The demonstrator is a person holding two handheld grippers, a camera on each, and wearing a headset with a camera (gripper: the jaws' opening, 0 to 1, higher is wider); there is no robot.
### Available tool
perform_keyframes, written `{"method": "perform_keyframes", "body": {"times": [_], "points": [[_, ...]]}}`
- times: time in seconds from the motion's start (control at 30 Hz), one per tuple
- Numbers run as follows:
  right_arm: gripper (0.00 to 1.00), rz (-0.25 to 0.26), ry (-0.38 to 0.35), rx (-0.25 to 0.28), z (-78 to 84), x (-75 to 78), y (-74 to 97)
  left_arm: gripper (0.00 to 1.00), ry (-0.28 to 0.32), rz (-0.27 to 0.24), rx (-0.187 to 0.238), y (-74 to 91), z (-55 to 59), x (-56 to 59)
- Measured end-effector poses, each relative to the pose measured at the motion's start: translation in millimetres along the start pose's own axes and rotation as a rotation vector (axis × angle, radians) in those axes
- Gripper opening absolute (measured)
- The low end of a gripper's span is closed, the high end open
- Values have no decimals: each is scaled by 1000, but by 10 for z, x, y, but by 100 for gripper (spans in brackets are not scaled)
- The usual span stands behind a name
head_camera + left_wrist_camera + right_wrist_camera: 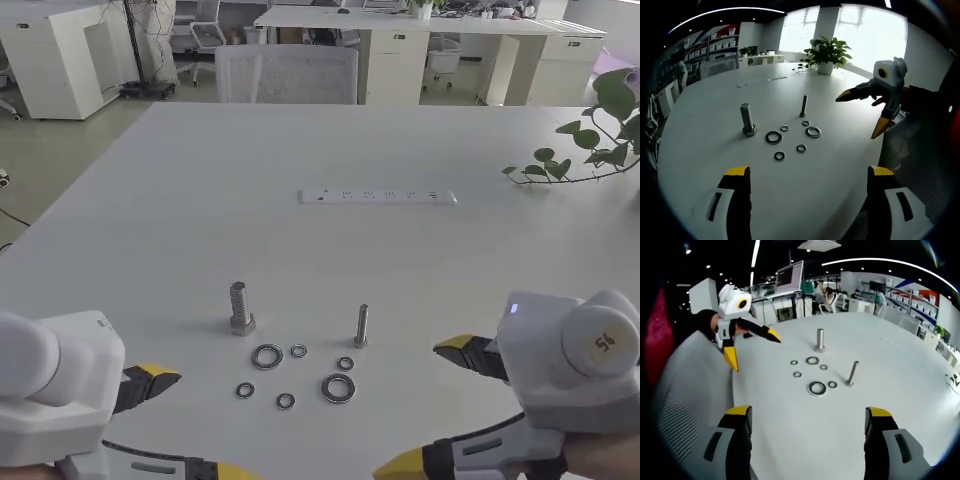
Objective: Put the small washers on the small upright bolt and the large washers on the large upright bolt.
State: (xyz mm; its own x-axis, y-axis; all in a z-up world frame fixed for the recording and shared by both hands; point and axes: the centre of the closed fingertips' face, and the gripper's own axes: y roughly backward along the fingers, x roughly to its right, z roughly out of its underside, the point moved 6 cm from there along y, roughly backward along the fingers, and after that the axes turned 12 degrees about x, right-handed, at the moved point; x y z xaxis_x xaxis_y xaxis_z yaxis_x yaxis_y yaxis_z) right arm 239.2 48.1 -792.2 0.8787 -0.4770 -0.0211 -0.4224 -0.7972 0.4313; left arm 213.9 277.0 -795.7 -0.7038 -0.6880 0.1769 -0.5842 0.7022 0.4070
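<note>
On the white table (150, 220) the large bolt (238, 307) stands upright, and the thin small bolt (362, 326) stands to its right. Two large washers (267, 356) (339, 388) and several small washers (298, 351) lie flat in front of the bolts. My left gripper (195, 425) is at the near left, open and holding nothing. At the near right my right gripper (425, 408) is likewise open with nothing in it. Both are short of the washers. In the left gripper view the bolts (746, 120) (804, 105) and washers (773, 137) lie ahead of the open jaws.
A white power strip (378, 197) lies mid-table beyond the bolts. A leafy plant (590, 140) hangs over the right edge. A mesh chair (287, 75) stands at the far edge, with office desks behind it.
</note>
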Motion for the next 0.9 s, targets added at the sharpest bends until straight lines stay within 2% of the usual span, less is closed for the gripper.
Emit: {"method": "perform_keyframes", "body": {"times": [0.53,0.9], "points": [[90,-13,29,-27,-63,-22,-17,97,2,4,6,3,-5,1],[84,-76,84,-95,-137,-13,-150,97,3,4,19,7,-27,-2]]}}
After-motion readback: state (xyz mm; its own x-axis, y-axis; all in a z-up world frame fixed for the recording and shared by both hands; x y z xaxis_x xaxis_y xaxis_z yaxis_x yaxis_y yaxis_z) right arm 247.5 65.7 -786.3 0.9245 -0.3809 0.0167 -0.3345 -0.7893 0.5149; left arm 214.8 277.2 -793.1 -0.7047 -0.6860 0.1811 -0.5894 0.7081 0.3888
